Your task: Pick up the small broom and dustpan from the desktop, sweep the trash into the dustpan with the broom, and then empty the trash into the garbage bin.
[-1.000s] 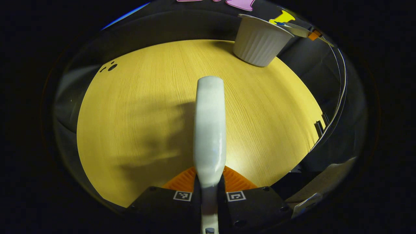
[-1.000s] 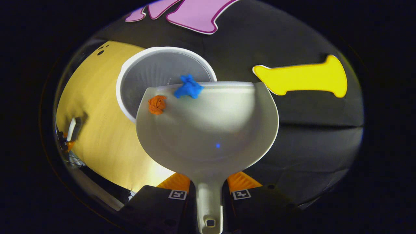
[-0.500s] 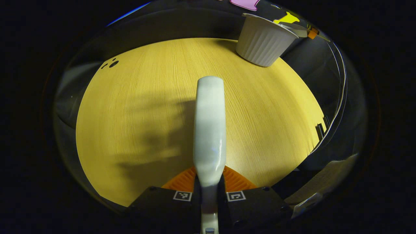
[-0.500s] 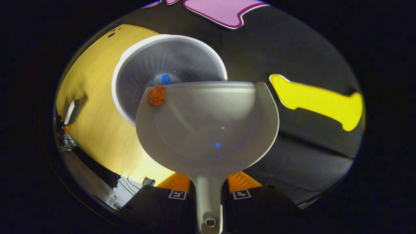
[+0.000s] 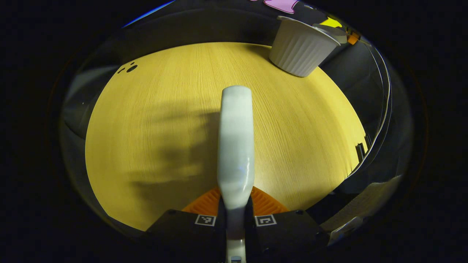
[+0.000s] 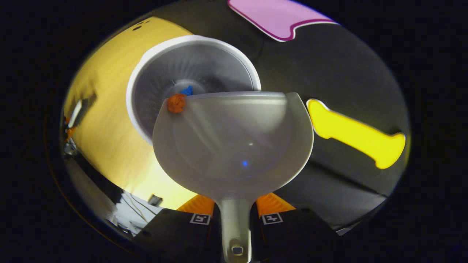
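In the left gripper view, the left tool has a dark, matte body with a small square black-and-white code marker on each side near the front, ribbed pads behind them and small screw holes lower down. In the right gripper view, the right tool looks alike: dark body, two square markers, ribbed pads.

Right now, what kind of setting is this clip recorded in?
Most likely a staged recording booth, not a home: a bare wooden desktop backed by black cloth wall, with one white ribbed garbage bin standing on it, and the dustpan tipped over the bin.
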### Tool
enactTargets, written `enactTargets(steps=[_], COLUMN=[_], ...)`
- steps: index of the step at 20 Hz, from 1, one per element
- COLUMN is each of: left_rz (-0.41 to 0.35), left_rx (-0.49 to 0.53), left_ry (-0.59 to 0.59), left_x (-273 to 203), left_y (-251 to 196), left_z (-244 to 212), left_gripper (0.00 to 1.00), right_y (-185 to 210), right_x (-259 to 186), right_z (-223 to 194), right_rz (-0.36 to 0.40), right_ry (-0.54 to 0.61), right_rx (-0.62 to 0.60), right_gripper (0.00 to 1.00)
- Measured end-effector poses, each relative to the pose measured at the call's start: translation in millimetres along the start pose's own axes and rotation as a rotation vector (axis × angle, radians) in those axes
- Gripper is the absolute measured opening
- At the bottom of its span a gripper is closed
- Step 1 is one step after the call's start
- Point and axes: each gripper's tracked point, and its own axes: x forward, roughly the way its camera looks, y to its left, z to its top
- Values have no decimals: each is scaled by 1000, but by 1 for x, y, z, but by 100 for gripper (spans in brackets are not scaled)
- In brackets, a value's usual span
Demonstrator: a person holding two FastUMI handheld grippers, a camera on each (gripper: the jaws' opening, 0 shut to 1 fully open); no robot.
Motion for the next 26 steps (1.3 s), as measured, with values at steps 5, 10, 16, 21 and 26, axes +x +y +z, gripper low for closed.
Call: enactTargets(steps=[5,10,16,21,26], left_rz=[8,24,53,79,100], left_rx=[7,27,42,63,74], left_ry=[1,1,-4,-2,2], left_x=[1,0,-1,-4,-6], left_y=[1,2,8,19,23], left_z=[0,3,11,16,18], left_gripper=[24,24,24,24,24], right_y=[2,0,15,52,112], right_x=[-1,-9,-43,-74,-88], right_z=[6,-1,-26,-56,-82], right_rz=[35,60,121,207,256], right_ry=[-39,-135,-291,-408,-475], right_rx=[44,133,216,269,251], right_gripper=[36,36,36,36,32])
